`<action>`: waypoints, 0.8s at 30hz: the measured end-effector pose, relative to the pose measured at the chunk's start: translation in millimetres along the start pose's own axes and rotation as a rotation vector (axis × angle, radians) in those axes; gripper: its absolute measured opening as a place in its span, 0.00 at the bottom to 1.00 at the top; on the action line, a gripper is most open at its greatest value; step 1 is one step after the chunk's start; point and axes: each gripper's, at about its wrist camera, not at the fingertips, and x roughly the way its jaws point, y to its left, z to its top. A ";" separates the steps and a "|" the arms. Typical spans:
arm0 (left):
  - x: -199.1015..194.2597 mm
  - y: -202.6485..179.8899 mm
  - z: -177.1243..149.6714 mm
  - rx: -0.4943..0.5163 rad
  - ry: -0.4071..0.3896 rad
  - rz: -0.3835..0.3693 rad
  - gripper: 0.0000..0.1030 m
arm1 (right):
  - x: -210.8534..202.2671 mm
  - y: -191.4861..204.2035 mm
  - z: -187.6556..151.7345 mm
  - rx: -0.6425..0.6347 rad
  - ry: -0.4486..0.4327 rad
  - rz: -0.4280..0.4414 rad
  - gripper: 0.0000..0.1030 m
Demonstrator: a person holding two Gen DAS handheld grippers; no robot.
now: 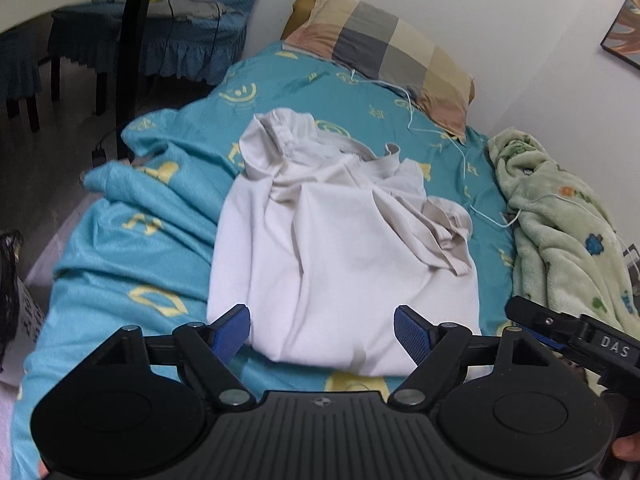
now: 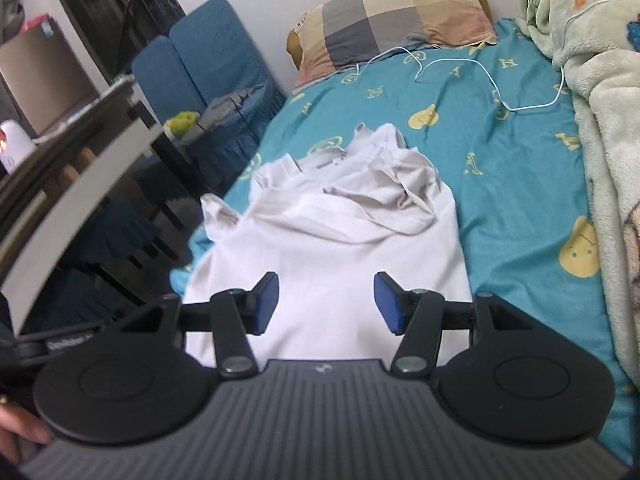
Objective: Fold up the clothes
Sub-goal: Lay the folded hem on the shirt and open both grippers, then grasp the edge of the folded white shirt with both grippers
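Left wrist view: the left claw [image 1: 322, 330] is at the bottom of the picture, its blue pads [image 1: 232, 332] spread wide apart with nothing between them. Just beyond it a white garment [image 1: 344, 248] lies on a bed covered by a teal sheet [image 1: 120, 240] with yellow prints. The garment's near part is flat and smooth, its far part bunched in loose folds. A checked pillow [image 1: 384, 52] sits at the head of the bed, and a pale green fleece blanket [image 1: 560, 224] lies along the right side. The right claw's black tip [image 1: 560, 332] shows at the lower right edge.

Right wrist view: the right claw [image 2: 326, 304] hovers over the garment's [image 2: 332, 232] near edge, pads apart and empty. A thin white cable [image 2: 480, 76] snakes over the sheet [image 2: 520, 200] near the pillow [image 2: 400, 12]. Blue chairs [image 2: 208, 60] stand left of the bed.
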 end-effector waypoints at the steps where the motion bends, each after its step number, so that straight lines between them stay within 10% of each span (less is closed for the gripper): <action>1: 3.6 1.1 -2.4 -0.014 0.018 -0.007 0.79 | 1.4 -1.3 -1.1 0.008 0.003 0.006 0.55; 16: 69.1 60.0 -16.9 -0.445 0.266 -0.083 0.78 | 20.0 -48.2 -15.6 0.375 0.087 0.093 0.55; 24: 78.0 71.8 -9.5 -0.531 0.168 -0.135 0.42 | 33.8 -63.6 -29.5 0.570 0.166 0.216 0.54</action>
